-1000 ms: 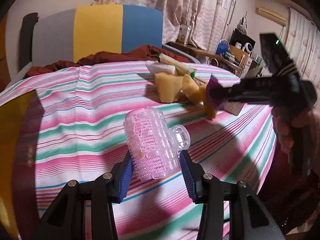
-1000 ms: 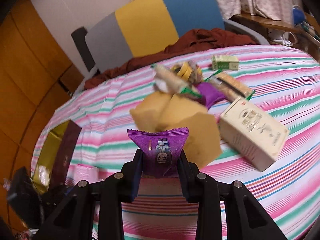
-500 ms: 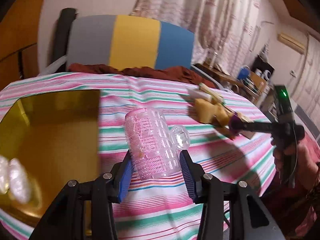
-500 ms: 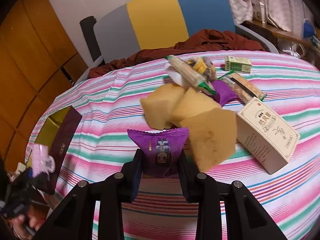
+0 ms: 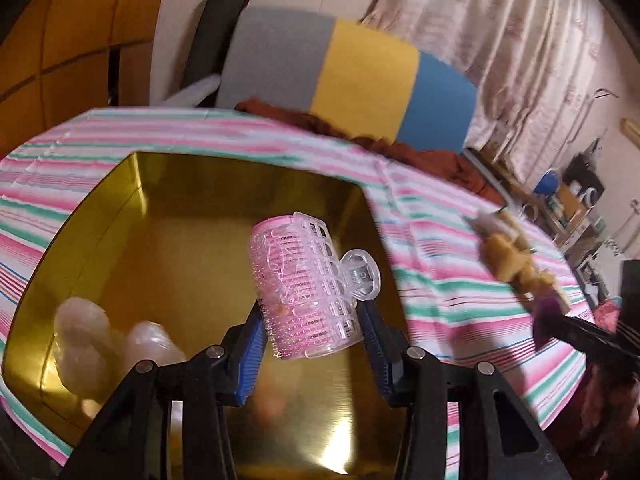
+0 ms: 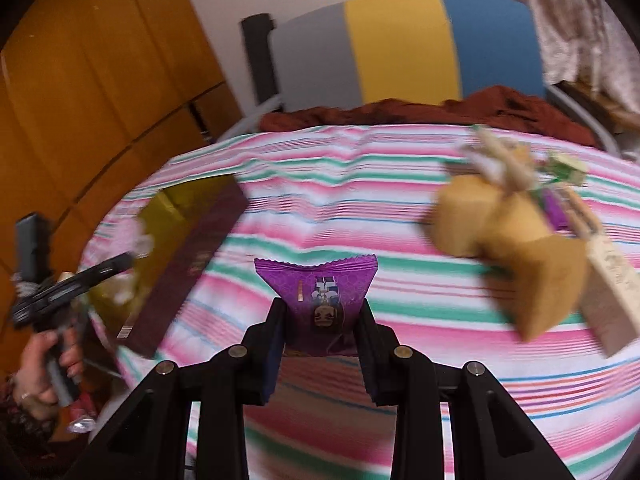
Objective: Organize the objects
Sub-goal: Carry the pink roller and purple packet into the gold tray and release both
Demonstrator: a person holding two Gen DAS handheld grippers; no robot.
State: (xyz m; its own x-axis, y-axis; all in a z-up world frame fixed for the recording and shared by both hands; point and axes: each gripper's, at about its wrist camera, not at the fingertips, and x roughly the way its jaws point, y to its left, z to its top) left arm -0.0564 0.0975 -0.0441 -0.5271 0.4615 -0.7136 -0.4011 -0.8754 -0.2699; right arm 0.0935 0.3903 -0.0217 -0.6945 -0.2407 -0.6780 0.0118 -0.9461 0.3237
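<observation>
My left gripper (image 5: 314, 330) is shut on a pink hair roller with a clear clip (image 5: 306, 284) and holds it above the open gold box (image 5: 192, 232). Two pale rollers (image 5: 108, 340) lie in the box's near left corner. My right gripper (image 6: 320, 328) is shut on a purple snack packet (image 6: 318, 296) above the striped tablecloth (image 6: 360, 216). In the right wrist view the gold box with its dark maroon side (image 6: 188, 248) lies at the left, with the left gripper (image 6: 128, 258) over it. The right gripper also shows in the left wrist view (image 5: 556, 320).
A pile of yellow sponge blocks (image 6: 504, 236), wrapped snacks (image 6: 500, 160) and a beige carton (image 6: 612, 292) lies at the right of the table. A grey, yellow and blue chair (image 6: 400, 44) with a brown cloth (image 6: 440, 110) stands behind. Wooden cabinets (image 6: 80, 100) stand left.
My left gripper has swung left with the roller, from above the cloth to above the gold box. My right gripper has turned left with the packet, away from the sponge pile.
</observation>
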